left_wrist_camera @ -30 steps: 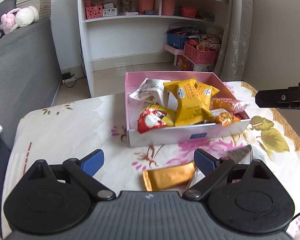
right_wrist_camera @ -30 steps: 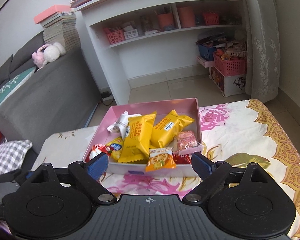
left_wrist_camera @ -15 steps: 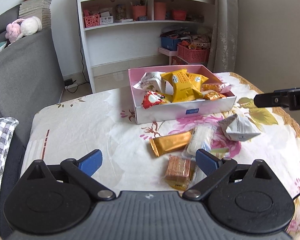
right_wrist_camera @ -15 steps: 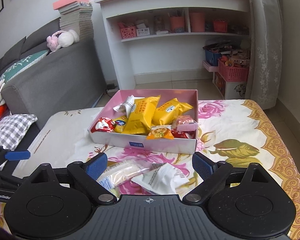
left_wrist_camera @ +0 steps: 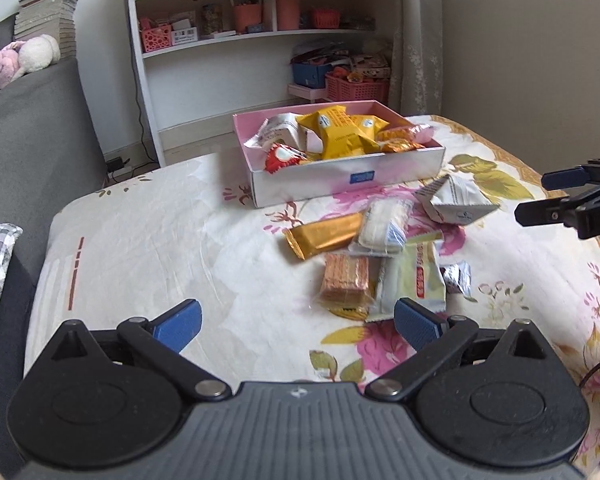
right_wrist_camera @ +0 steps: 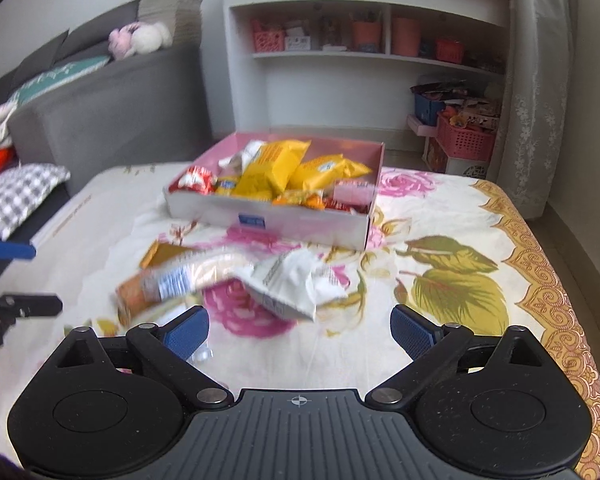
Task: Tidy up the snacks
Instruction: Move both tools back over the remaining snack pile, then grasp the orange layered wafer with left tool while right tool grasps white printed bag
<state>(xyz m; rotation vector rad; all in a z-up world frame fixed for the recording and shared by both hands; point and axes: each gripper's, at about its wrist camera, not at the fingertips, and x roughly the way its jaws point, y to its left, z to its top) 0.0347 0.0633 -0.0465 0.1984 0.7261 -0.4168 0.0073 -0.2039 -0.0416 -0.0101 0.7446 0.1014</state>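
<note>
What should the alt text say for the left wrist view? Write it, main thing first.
Loose snack packets, among them a gold bar and a white pouch, lie on a flowered cloth in front of a pink box of snacks. The left tongs are opening, empty; the right tongs enter from the right.

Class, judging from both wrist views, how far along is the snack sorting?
Done: the pink cardboard box already holds several packets. In hand: nothing; the left gripper and right gripper are opening, both empty. Left: the gold foil bar, white crumpled pouch and neighbouring packets remain on the floral cloth.
</note>
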